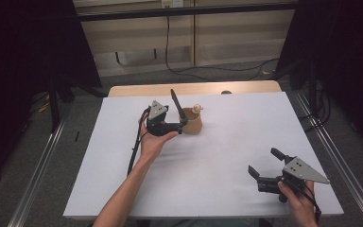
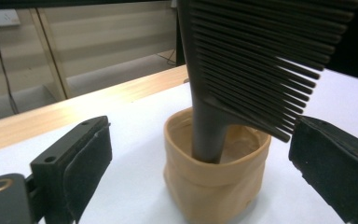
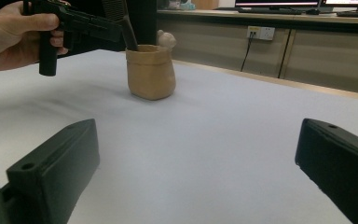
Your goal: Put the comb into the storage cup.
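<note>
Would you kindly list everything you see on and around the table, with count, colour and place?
comb: one, black, standing handle-down in the pot
pot: one, tan, on the sheet's far middle
small figure: one, pale, at the pot's rim
sheet: one, white, covering the table
table: one, light wood, far edge showing
left gripper: one, black, open, at the pot
right gripper: one, black, open, near right of the sheet

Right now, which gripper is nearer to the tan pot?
Left. The left gripper is right beside the tan pot, jaws open; the right gripper is far away, near the table's front edge.
</note>
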A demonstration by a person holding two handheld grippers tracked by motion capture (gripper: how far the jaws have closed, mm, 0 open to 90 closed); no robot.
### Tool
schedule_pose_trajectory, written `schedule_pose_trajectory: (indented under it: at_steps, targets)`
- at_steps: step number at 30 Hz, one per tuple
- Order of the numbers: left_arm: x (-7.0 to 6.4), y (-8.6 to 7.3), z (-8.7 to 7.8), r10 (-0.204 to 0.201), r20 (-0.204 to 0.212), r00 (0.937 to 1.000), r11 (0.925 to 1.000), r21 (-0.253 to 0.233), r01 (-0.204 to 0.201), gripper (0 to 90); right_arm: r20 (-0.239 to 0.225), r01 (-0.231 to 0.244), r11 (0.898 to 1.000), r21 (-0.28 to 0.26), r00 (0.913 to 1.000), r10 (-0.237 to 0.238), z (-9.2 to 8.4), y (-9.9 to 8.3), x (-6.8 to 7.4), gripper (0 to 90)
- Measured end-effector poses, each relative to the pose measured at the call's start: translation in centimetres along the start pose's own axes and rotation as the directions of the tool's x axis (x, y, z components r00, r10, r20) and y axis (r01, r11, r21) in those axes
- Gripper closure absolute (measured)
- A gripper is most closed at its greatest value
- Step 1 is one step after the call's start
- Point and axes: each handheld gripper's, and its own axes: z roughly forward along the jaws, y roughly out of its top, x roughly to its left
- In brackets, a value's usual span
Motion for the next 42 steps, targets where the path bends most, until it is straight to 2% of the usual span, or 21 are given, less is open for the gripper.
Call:
schedule_pose_trajectory:
  at_steps: [3,4,9,11,12,17,20,26,29,31,35,42]
  targets:
    - [0.2,-0.2,-0.5,-0.004,0.030,0.9995,1.0000,-0.005,0.005,5.2,0.004,0.000,1.000,0.001,1.0000,0.000,0.0,0.0,0.0,0.0]
    - [0.2,-0.2,-0.7,0.016,0.017,0.9997,0.9999,-0.002,-0.016,4.6,0.005,0.000,1.000,0.001,1.0000,0.000,0.0,0.0,0.0,0.0]
    - [0.5,-0.4,-1.6,0.019,0.010,0.9998,0.9998,-0.007,-0.019,3.2,0.005,0.002,1.000,0.003,1.0000,-0.002,0.1,0.0,0.0,0.0]
    - [0.7,-0.5,-2.1,0.005,0.037,0.9993,0.9995,-0.031,-0.004,3.3,0.008,0.011,1.000,0.006,0.9999,-0.011,0.1,-0.1,-0.1,0.0]
    - [0.6,-0.5,-2.3,0.007,0.037,0.9993,0.9991,-0.043,-0.005,3.3,0.011,0.011,1.000,0.007,0.9999,-0.011,0.1,-0.1,-0.1,0.0]
    - [0.6,-0.6,-3.2,0.005,0.013,0.9999,0.9976,-0.069,-0.004,3.4,0.019,0.008,1.000,0.004,0.9998,-0.008,0.1,-0.1,-0.2,0.0]
    - [0.6,-0.6,-3.7,-0.002,0.024,0.9997,0.9958,-0.091,0.004,3.4,0.025,0.006,1.000,0.000,0.9997,-0.006,0.1,-0.1,-0.2,0.0]
    - [0.8,-1.0,-4.5,0.012,-0.005,0.9999,0.9945,-0.104,-0.012,3.1,0.036,0.003,1.000,-0.006,0.9994,-0.003,0.0,-0.1,-0.3,0.0]
    - [0.7,-1.0,-4.7,-0.018,-0.005,0.9998,0.9923,-0.123,0.017,1.5,0.043,-0.009,1.000,-0.004,0.9990,0.009,0.0,-0.2,-0.3,0.0]
    - [0.6,-1.0,-5.1,0.003,-0.014,0.9999,0.9914,-0.131,-0.005,1.9,0.045,-0.021,1.000,-0.004,0.9988,0.021,-0.1,-0.2,-0.4,0.0]
    - [0.4,-1.3,-5.7,-0.004,-0.021,0.9998,0.9884,-0.152,0.001,1.5,0.052,-0.023,1.000,-0.003,0.9984,0.023,-0.1,-0.3,-0.5,0.0]
    - [0.1,-1.6,-7.2,0.019,-0.024,0.9995,0.9849,-0.172,-0.023,1.5,0.056,-0.015,1.000,-0.007,0.9983,0.016,-0.3,-0.2,-0.4,0.0]
